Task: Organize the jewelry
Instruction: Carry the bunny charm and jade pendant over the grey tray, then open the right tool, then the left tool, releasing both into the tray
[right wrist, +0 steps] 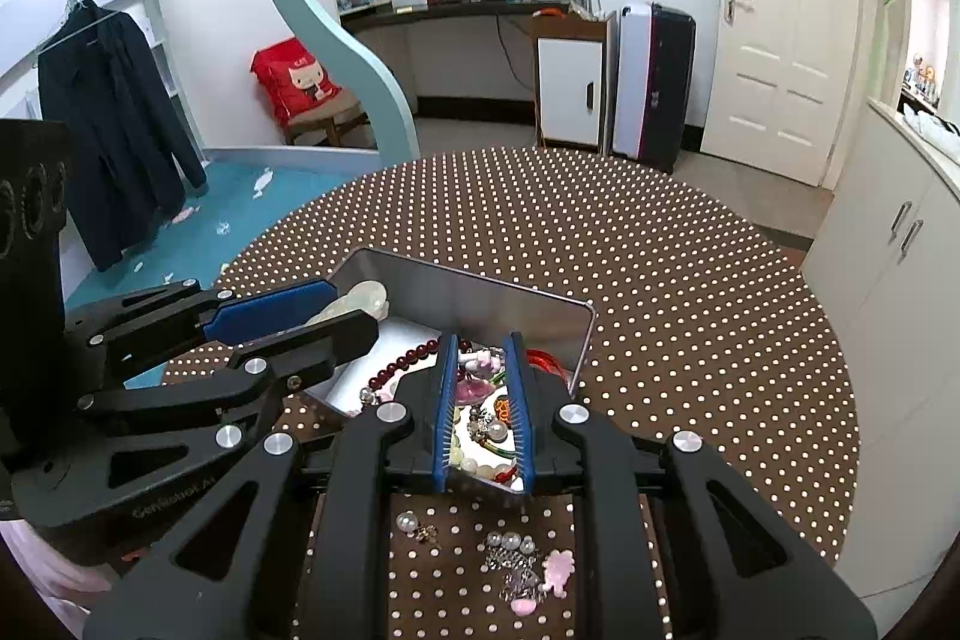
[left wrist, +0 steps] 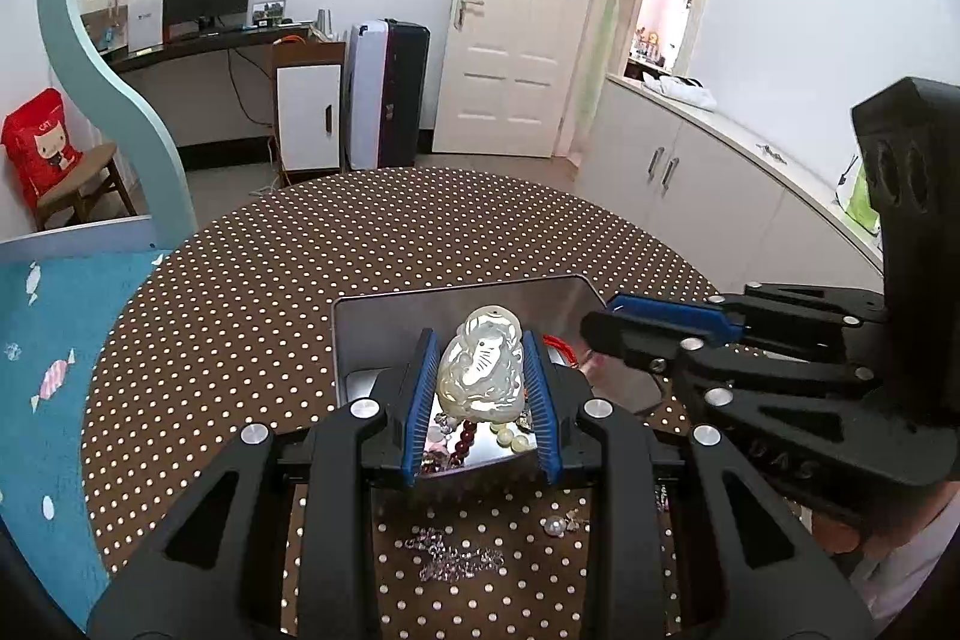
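Note:
My left gripper (left wrist: pixel 480 361) is shut on a pale carved jade pendant (left wrist: pixel 480 370) and holds it over a silver metal tin (left wrist: pixel 384 334). The tin holds beads and a dark red bead string (right wrist: pixel 408 361). My right gripper (right wrist: pixel 483 364) is over the tin (right wrist: pixel 510 298), its blue pads closed on a small pink-and-white charm (right wrist: pixel 480 361). The left gripper with the pendant (right wrist: pixel 360 298) shows at left in the right wrist view. The right gripper (left wrist: pixel 600 328) shows at right in the left wrist view.
Loose pearls, pink pieces and silver charms (right wrist: pixel 522 562) lie on the brown polka-dot tablecloth (right wrist: pixel 660 280) in front of the tin, with a silver chain (left wrist: pixel 456 559). White cabinets (left wrist: pixel 690 160) stand to the right, a blue bed frame (left wrist: pixel 102 58) to the left.

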The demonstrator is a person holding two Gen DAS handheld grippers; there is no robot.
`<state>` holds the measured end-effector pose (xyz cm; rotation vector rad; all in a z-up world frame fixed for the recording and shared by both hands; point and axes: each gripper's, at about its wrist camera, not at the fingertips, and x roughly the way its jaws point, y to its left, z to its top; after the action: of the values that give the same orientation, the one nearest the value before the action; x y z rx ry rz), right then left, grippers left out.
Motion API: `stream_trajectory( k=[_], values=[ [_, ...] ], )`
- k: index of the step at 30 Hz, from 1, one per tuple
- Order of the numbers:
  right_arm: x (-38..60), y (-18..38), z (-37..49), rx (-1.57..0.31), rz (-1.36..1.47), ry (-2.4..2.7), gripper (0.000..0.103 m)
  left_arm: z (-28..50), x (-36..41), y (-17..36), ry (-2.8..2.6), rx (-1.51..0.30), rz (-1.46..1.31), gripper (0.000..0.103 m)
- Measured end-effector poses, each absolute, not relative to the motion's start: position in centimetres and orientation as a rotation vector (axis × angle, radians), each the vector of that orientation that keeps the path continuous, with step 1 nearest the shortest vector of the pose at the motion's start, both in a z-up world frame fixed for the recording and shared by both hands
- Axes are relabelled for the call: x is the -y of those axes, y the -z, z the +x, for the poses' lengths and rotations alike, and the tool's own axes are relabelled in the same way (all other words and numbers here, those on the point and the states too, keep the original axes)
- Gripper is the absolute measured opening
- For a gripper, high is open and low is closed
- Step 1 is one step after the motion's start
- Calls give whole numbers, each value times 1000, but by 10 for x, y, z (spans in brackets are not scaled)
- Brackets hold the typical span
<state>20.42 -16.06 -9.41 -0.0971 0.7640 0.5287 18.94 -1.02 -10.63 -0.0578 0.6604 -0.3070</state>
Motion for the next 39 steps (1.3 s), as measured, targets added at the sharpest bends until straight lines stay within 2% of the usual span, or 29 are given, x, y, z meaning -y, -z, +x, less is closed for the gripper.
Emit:
stream_trajectory(
  k=[7, 9, 10, 12, 18, 39],
  values=[
    [159, 99, 213, -789, -99, -534, 18, 206, 9, 118, 304, -691, -67, 28],
    [160, 97, 216, -787, -96, -508, 31, 207, 6, 122, 300, -696, -66, 28],
    [162, 97, 217, -782, -94, -498, 35, 207, 5, 123, 297, -698, -67, 28],
    [168, 95, 218, -780, -78, -479, 51, 209, 4, 124, 294, -703, -69, 28],
    [181, 99, 220, -800, -59, -428, 61, 212, 6, 129, 299, -715, -66, 28],
    [211, 105, 215, -824, -18, -360, 67, 241, 25, 149, 274, -835, 43, 29]
  ],
)
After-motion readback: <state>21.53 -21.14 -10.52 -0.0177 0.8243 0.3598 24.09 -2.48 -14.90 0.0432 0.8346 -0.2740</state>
